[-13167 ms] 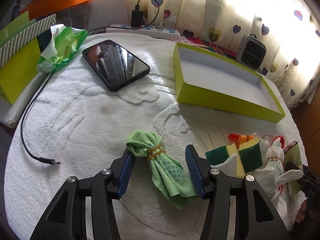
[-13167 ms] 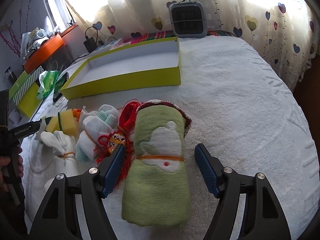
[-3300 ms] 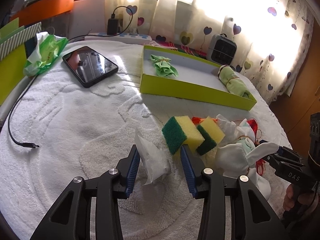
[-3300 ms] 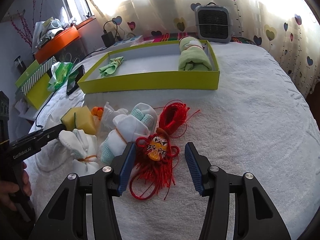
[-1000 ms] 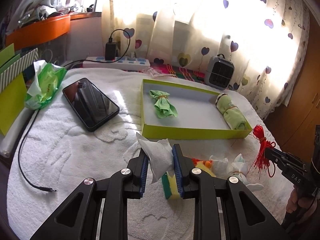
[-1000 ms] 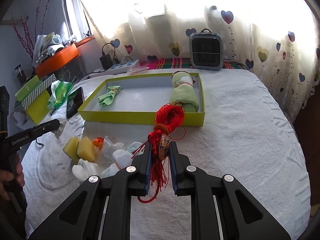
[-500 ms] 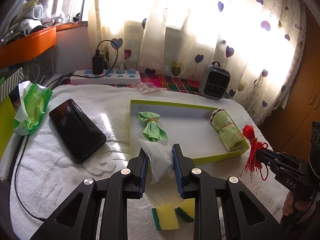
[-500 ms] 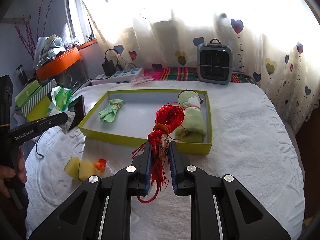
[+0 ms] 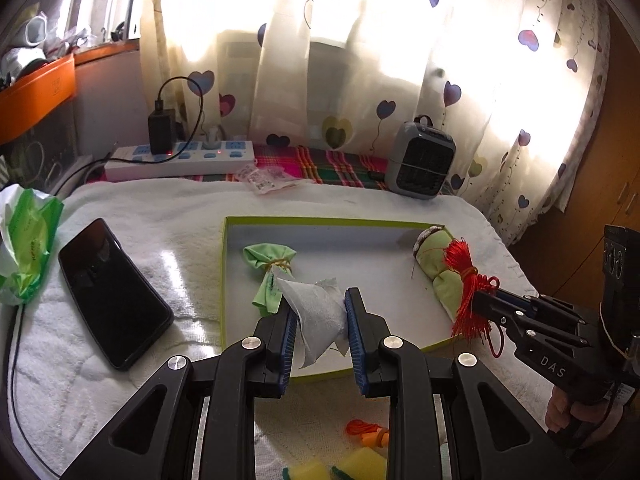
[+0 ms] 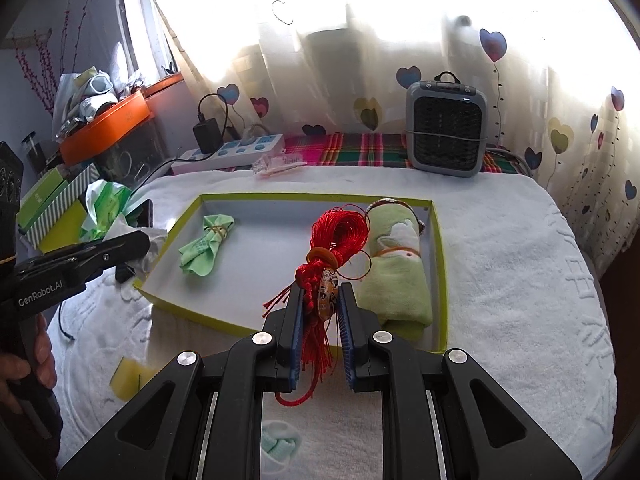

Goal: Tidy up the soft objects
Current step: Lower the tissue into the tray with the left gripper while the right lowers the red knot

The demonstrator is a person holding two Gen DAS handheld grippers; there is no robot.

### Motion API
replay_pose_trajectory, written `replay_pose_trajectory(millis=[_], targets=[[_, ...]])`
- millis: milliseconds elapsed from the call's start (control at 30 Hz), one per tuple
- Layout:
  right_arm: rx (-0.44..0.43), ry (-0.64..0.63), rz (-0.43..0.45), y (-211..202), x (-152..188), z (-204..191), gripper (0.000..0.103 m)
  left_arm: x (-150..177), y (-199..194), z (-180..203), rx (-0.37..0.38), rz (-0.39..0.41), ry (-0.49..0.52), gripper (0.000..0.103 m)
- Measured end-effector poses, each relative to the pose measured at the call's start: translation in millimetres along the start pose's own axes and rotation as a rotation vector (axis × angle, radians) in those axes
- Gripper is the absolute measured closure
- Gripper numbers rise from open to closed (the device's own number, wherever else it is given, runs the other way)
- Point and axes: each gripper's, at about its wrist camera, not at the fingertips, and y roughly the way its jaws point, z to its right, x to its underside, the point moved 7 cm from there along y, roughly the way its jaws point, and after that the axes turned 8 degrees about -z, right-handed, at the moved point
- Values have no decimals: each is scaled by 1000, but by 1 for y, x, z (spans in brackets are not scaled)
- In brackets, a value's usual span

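White towel covers the whole table [image 10: 500,264], heart-print curtains glowing behind it. My left gripper [image 9: 321,320] is clamped on a crumpled white cloth [image 9: 316,312], up in the air over the near edge of the yellow-green box [image 10: 438,264]. My right gripper [image 10: 319,312] is squeezed tight on the red tassel charm [image 10: 336,236], also above the box. Inside already: small green cloth bundle [image 10: 206,242] far left, rolled green towel [image 10: 398,276] along the right wall. Sponges [image 9: 336,468] sit on the towel near me.

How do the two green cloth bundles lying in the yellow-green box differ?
The small green cloth is bright green, thin and flared loose below its band; the rolled green towel is paler, thicker and a tight roll with a white motif. The cloth lies at the box's left end, the towel along its right wall. Both are banded.
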Motion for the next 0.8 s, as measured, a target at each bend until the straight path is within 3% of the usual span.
replay_pose_trajectory(millis=[800], targets=[[11, 10, -69, 52, -19, 11, 86, -6, 51, -1, -11, -74, 1, 81]])
